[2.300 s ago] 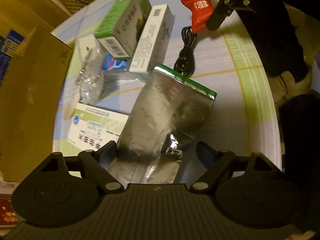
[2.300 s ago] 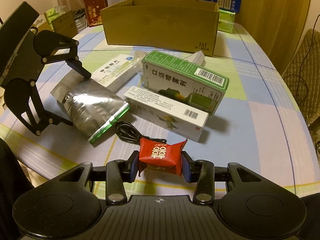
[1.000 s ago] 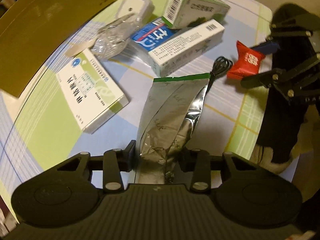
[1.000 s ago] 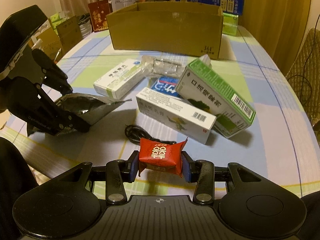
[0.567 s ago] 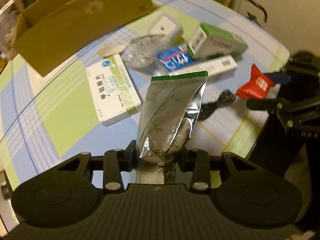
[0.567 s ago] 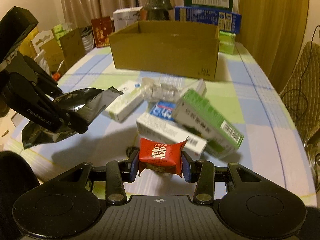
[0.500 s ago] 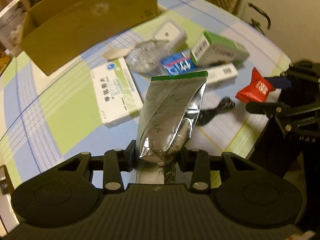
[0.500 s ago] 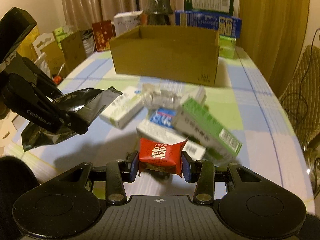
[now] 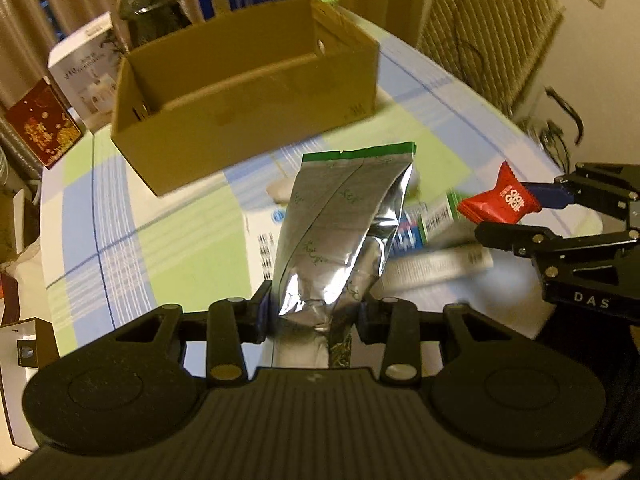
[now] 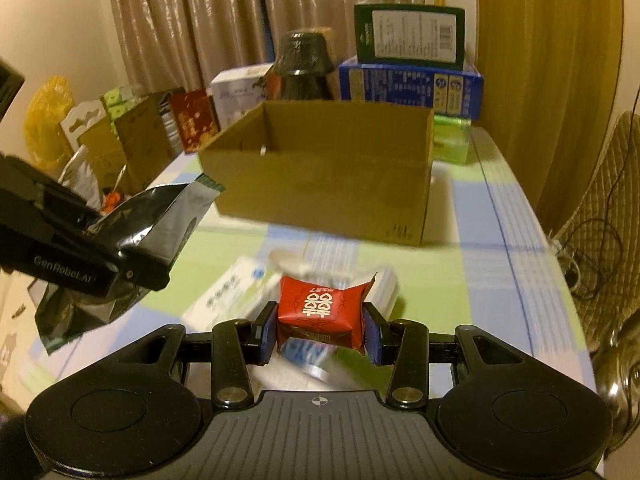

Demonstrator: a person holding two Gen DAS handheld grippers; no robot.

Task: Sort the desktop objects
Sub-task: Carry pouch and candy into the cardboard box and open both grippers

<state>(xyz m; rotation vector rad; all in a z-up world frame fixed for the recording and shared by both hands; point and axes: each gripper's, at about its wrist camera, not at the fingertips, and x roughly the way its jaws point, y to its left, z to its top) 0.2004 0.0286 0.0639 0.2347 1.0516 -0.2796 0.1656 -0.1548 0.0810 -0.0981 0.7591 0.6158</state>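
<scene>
Beyond blurred medicine boxes (image 10: 224, 296), open cardboard box (image 10: 328, 184) stands unobstructed.

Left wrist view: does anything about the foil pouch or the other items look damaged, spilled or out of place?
The foil pouch is crumpled and creased where the left hand-held gripper pinches its lower end. Nothing has spilled. The red candy sits intact in the right hand-held gripper. The cardboard box stands upright.

Medicine boxes (image 9: 436, 268) on table blurred, print unreadable; silver pouch (image 9: 344, 232) hides some.
</scene>
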